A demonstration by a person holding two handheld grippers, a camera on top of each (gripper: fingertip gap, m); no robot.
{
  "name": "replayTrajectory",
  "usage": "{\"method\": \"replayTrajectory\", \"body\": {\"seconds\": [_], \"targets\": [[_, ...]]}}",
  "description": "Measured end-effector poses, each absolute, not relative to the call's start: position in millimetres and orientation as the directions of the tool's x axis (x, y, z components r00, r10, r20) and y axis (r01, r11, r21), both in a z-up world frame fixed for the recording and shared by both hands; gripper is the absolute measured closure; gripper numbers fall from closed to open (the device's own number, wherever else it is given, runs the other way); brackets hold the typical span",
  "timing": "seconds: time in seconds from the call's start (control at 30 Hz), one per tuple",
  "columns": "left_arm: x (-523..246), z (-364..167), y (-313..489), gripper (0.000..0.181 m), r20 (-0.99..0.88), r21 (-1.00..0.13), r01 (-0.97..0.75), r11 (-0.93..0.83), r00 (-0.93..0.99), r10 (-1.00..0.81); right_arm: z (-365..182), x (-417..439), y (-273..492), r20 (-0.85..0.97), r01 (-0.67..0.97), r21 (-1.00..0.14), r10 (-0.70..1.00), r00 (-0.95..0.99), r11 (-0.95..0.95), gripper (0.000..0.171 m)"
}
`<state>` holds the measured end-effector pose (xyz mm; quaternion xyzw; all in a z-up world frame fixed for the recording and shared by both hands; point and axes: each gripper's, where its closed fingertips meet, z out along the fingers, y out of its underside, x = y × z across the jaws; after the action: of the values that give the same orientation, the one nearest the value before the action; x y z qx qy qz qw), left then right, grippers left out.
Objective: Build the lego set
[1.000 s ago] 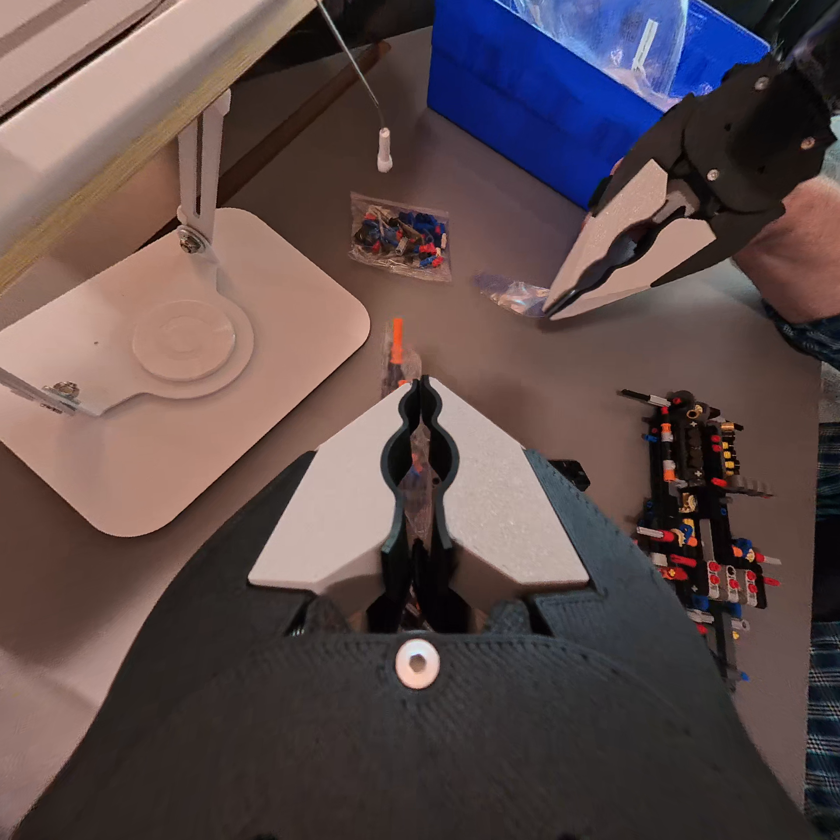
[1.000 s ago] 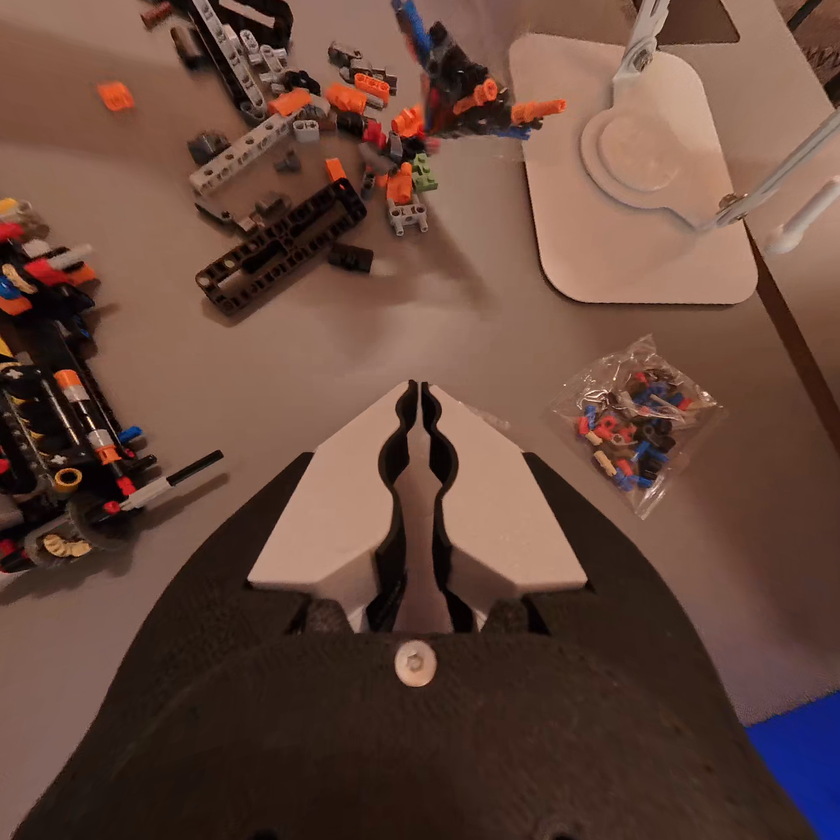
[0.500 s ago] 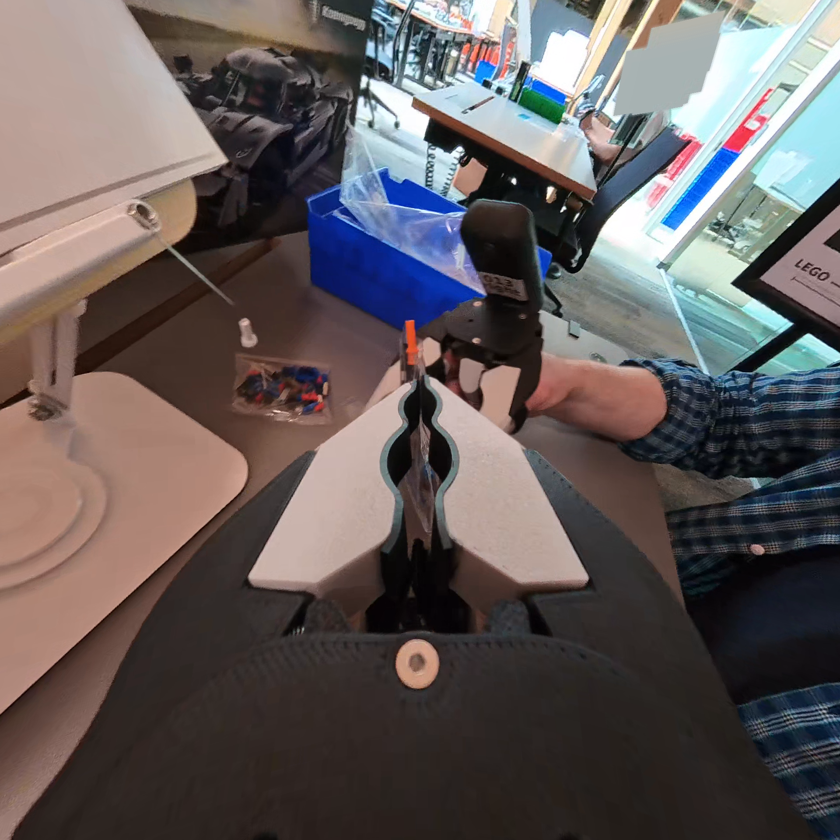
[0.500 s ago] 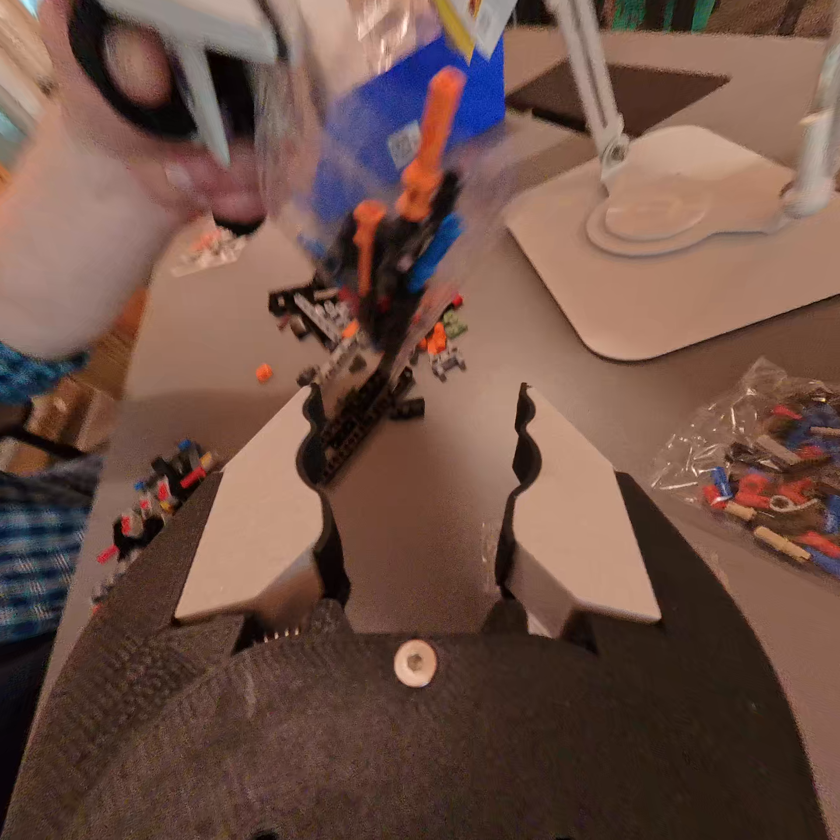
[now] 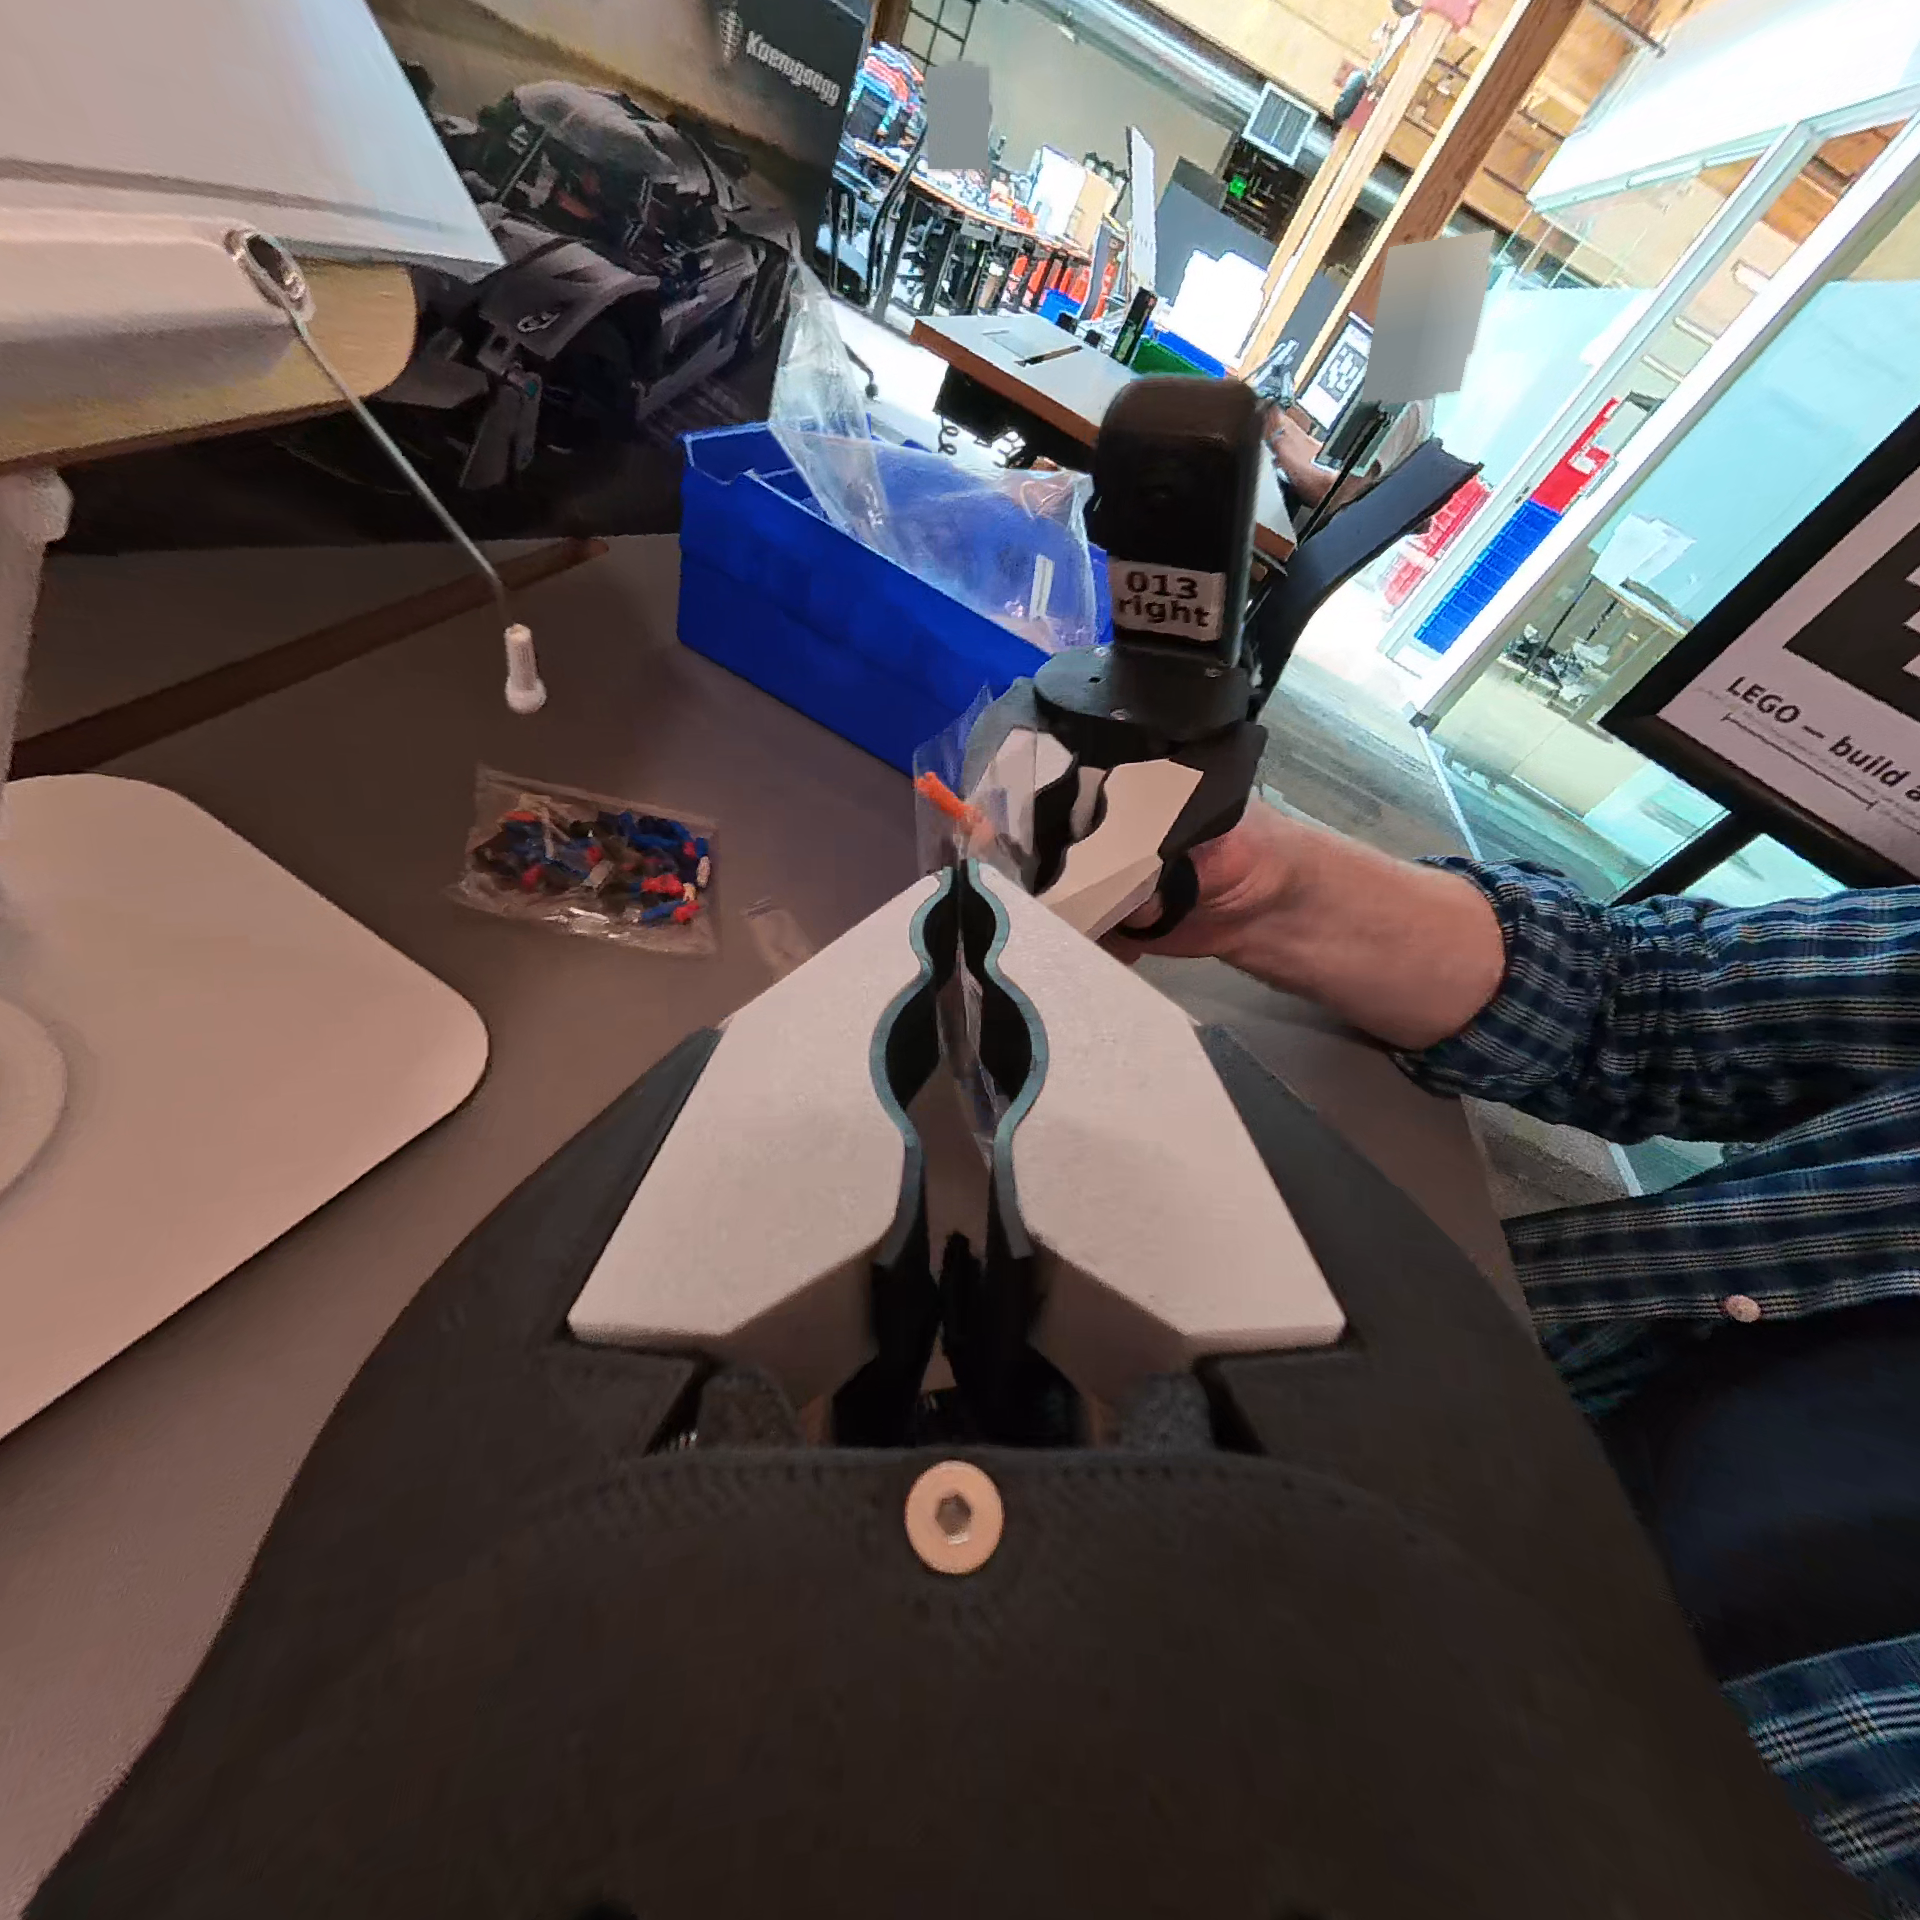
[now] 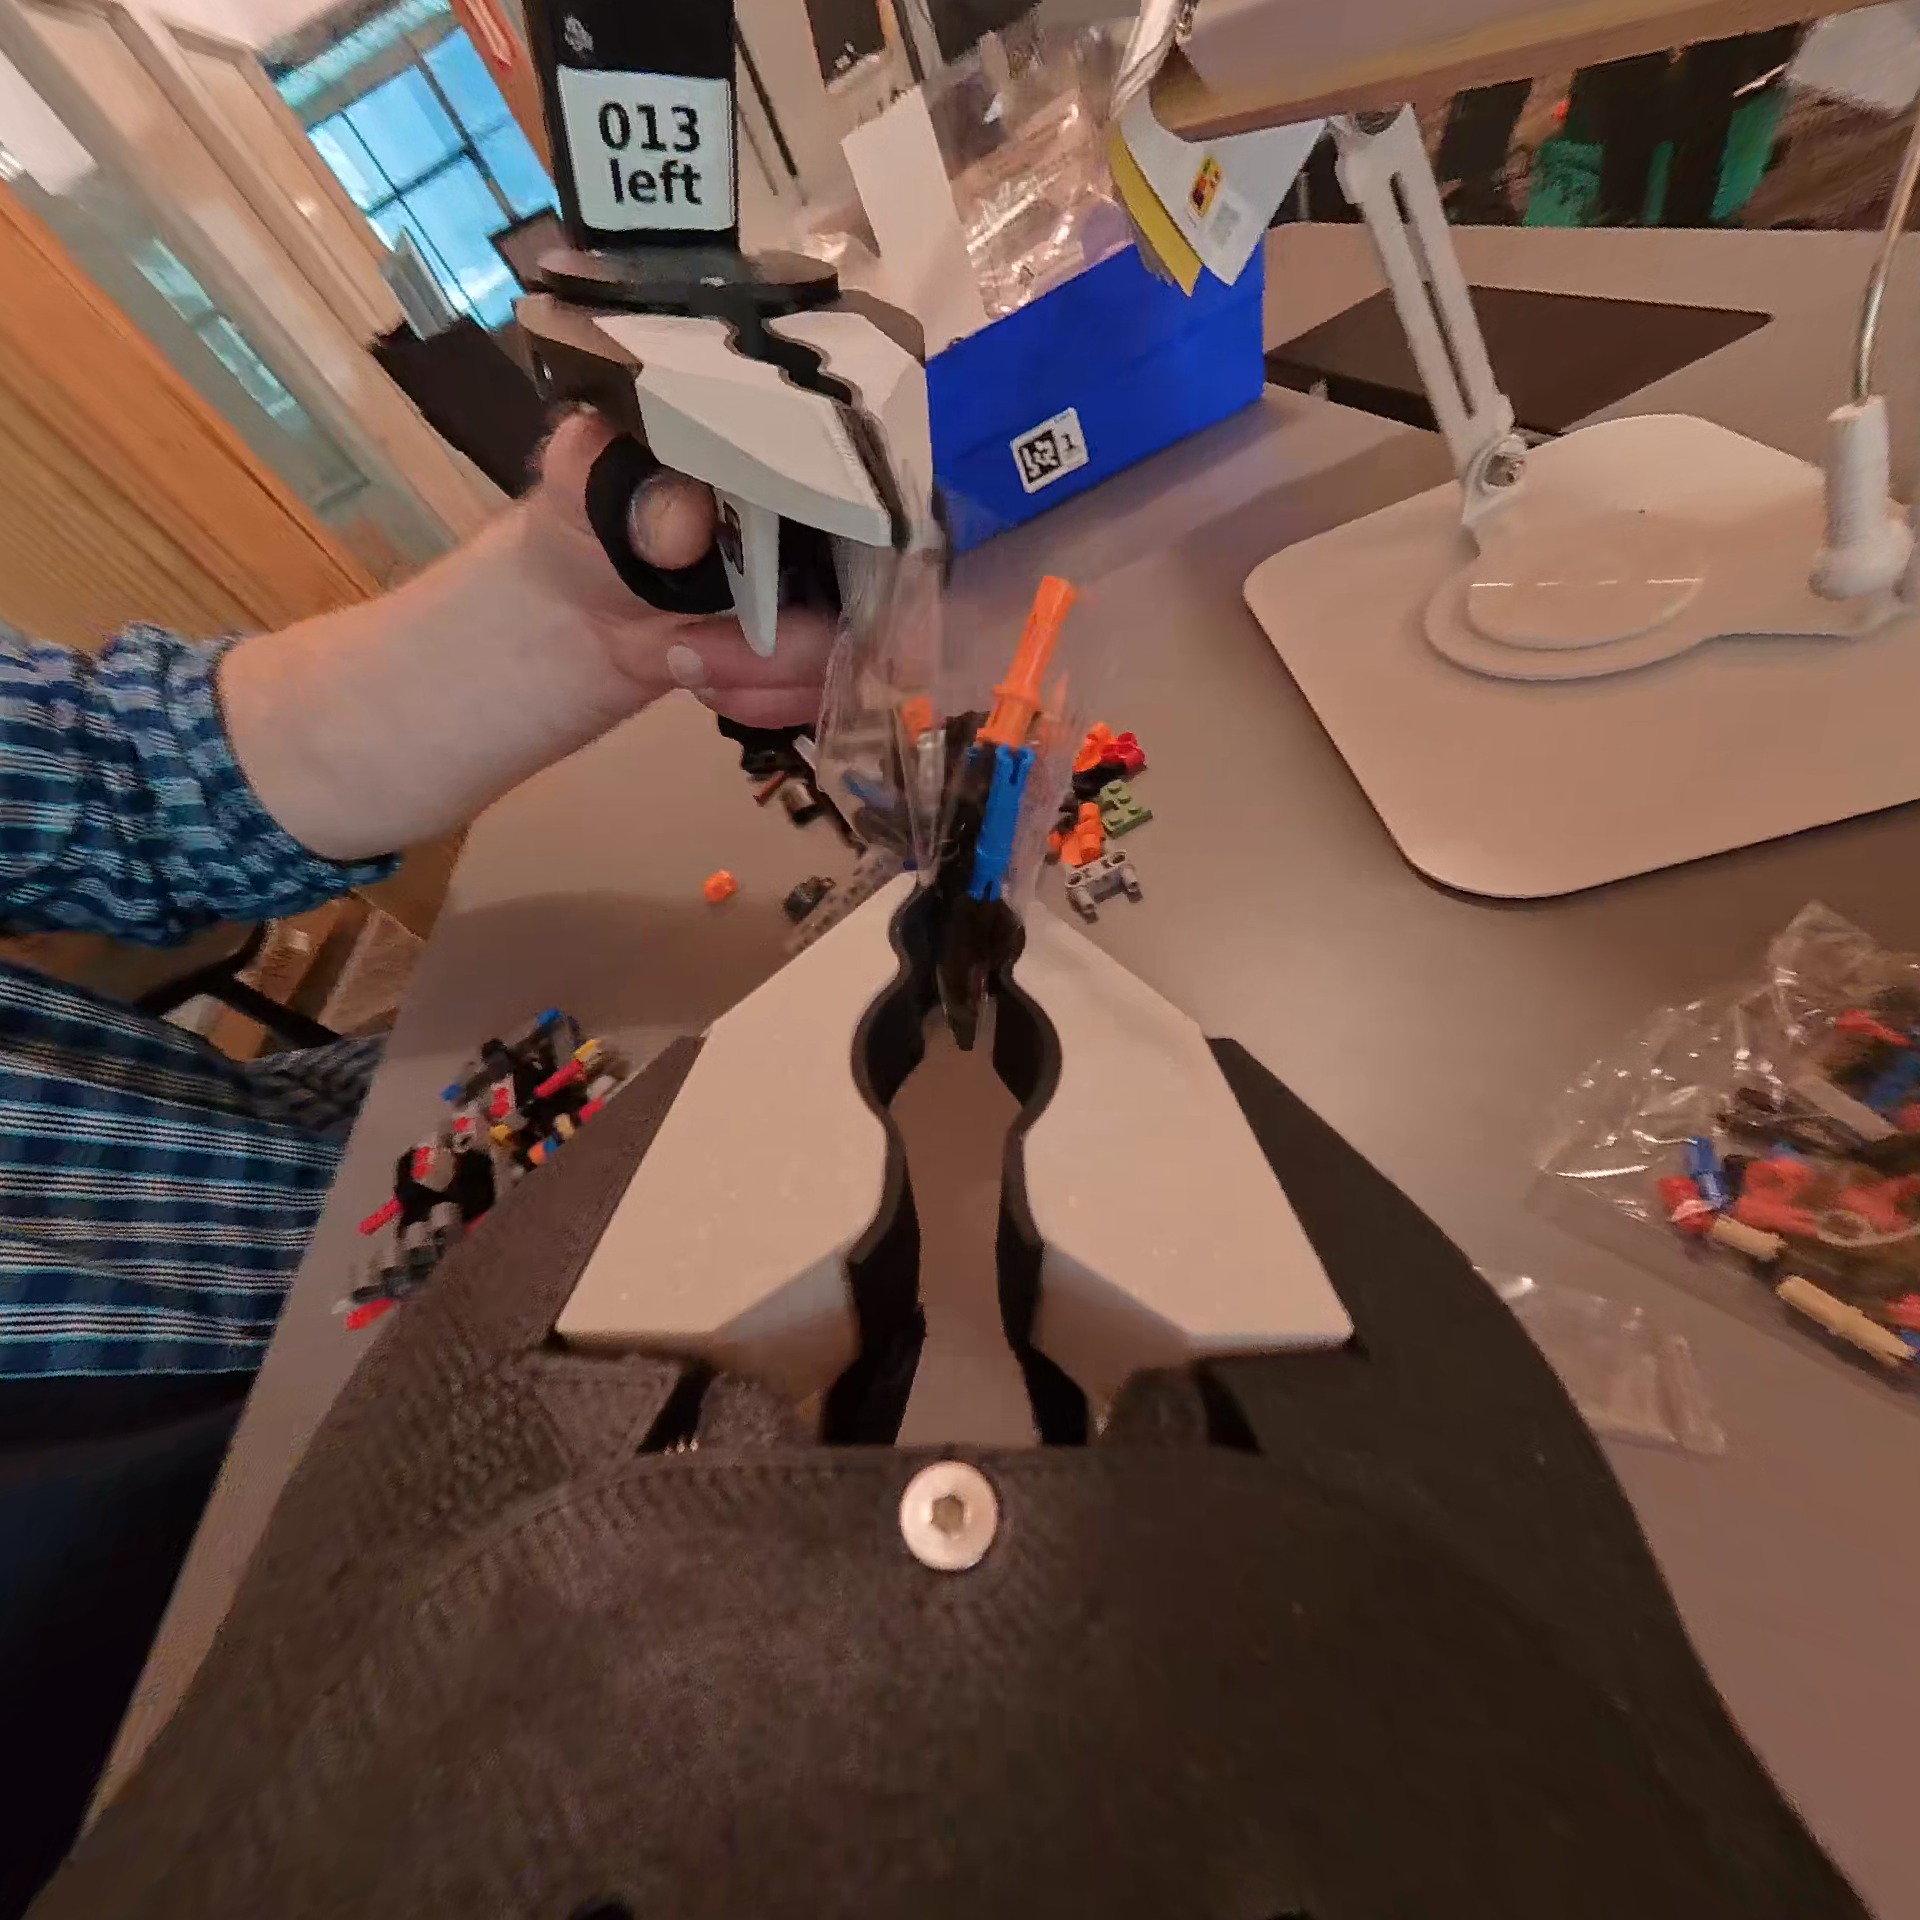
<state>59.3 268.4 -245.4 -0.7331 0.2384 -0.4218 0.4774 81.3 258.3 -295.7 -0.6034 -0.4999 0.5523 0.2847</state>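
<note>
Between two grippers above the grey table [image 6: 1299,966], one clear bag [image 6: 935,769] of orange, blue and black pieces hangs: right gripper [image 6: 961,894] pinches its bottom, left gripper [image 6: 899,520] apparently its top; one sealed second bag [image 5: 592,873] lies beyond.

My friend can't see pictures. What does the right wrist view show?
Two grippers hold a clear bag of Lego parts over a grey table: the right gripper pinches its bottom, the left gripper its top. Loose pieces lie beyond, another full bag lies at right, and a blue bin stands behind.
</note>
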Motion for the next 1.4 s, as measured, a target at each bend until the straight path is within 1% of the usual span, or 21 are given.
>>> {"method": "replayTrajectory", "body": {"seconds": [0.13, 0.27, 0.3, 0.37, 0.43, 0.5, 0.57, 0.7, 0.8, 0.87, 0.9, 0.93, 1.0, 1.1, 1.17, 1.27, 1.3, 1.33, 1.37, 1.4], "targets": [[42, -254, 269, 0.180, 0.341, -0.911, 0.014, -0.413, 0.589, -0.733, -299, 80, 264, -0.262, 0.336, -0.913, 0.964, -0.051, -0.230, 0.167], [15, -257, 270, 0.167, 0.280, -0.919, -0.026, -0.394, 0.661, -0.696, -302, 78, 271, -0.121, 0.405, -0.907, 0.993, 0.008, -0.114, 0.167], [9, -255, 268, 0.165, 0.269, -0.922, -0.029, -0.386, 0.669, -0.692, -304, 77, 273, -0.063, 0.440, -0.896, 0.998, 0.019, -0.065, 0.167], [-4, -253, 266, 0.165, 0.225, -0.929, -0.059, -0.366, 0.694, -0.684, -306, 74, 277, 0.114, 0.523, -0.849, 0.993, 0.033, 0.080, 0.167], [-16, -252, 263, 0.165, 0.178, -0.931, -0.100, -0.352, 0.717, -0.674, -306, 70, 280, 0.319, 0.606, -0.756, 0.948, 0.012, 0.247, 0.167], [-26, -253, 259, 0.166, 0.149, -0.925, -0.134, -0.355, 0.733, -0.663, -306, 61, 278, 0.476, 0.660, -0.645, 0.878, -0.047, 0.386, 0.167], [-37, -258, 255, 0.166, 0.129, -0.916, -0.161, -0.366, 0.748, -0.651, -310, 50, 273, 0.579, 0.691, -0.540, 0.808, -0.111, 0.481, 0.167], [-49, -270, 244, 0.167, 0.133, -0.908, -0.168, -0.383, 0.752, -0.646, -330, 30, 262, 0.724, 0.729, -0.267, 0.631, -0.280, 0.630, 0.167], [-48, -276, 234, 0.163, 0.100, -0.913, -0.200, -0.356, 0.735, -0.670, -336, 18, 255, 0.774, 0.719, -0.114, 0.515, -0.368, 0.685, 0.168], [-39, -277, 223, 0.156, 0.031, -0.918, -0.261, -0.299, 0.704, -0.710, -336, 15, 257, 0.792, 0.722, -0.008, 0.445, -0.418, 0.692, 0.168], [-33, -279, 218, 0.155, -0.016, -0.916, -0.303, -0.264, 0.684, -0.729, -335, 13, 258, 0.792, 0.725, 0.020, 0.431, -0.431, 0.689, 0.168], [-29, -281, 214, 0.146, -0.063, -0.909, -0.344, -0.234, 0.669, -0.740, -334, 12, 258, 0.791, 0.724, 0.034, 0.424, -0.441, 0.689, 0.168], [-23, -287, 210, 0.139, -0.155, -0.890, -0.419, -0.179, 0.648, -0.745, -333, 9, 257, 0.787, 0.718, 0.065, 0.407, -0.464, 0.693, 0.168], [-14, -300, 209, 0.134, -0.256, -0.856, -0.503, -0.123, 0.619, -0.743, -333, 6, 255, 0.778, 0.717, 0.080, 0.406, -0.479, 0.692, 0.168], [-11, -313, 212, 0.133, -0.325, -0.811, -0.574, -0.109, 0.597, -0.734, -333, 7, 254, 0.774, 0.720, 0.077, 0.413, -0.479, 0.690, 0.168], [0, -316, 219, 0.142, -0.434, -0.771, -0.636, -0.035, 0.565, -0.701, -333, 14, 255, 0.770, 0.732, 0.082, 0.423, -0.477, 0.676, 0.168], [4, -313, 224, 0.154, -0.464, -0.763, -0.646, -0.019, 0.568, -0.680, -333, 16, 255, 0.768, 0.738, 0.070, 0.435, -0.469, 0.671, 0.168], [7, -312, 229, 0.174, -0.494, -0.751, -0.660, -0.004, 0.567, -0.659, -332, 19, 255, 0.767, 0.750, 0.052, 0.455, -0.453, 0.660, 0.168], [10, -312, 234, 0.181, -0.520, -0.734, -0.679, 0.001, 0.561, -0.644, -331, 22, 256, 0.769, 0.760, 0.034, 0.469, -0.435, 0.650, 0.167], [14, -311, 236, 0.181, -0.534, -0.728, -0.685, 0.019, 0.550, -0.642, -330, 26, 259, 0.771, 0.770, 0.017, 0.482, -0.416, 0.638, 0.168]]}}
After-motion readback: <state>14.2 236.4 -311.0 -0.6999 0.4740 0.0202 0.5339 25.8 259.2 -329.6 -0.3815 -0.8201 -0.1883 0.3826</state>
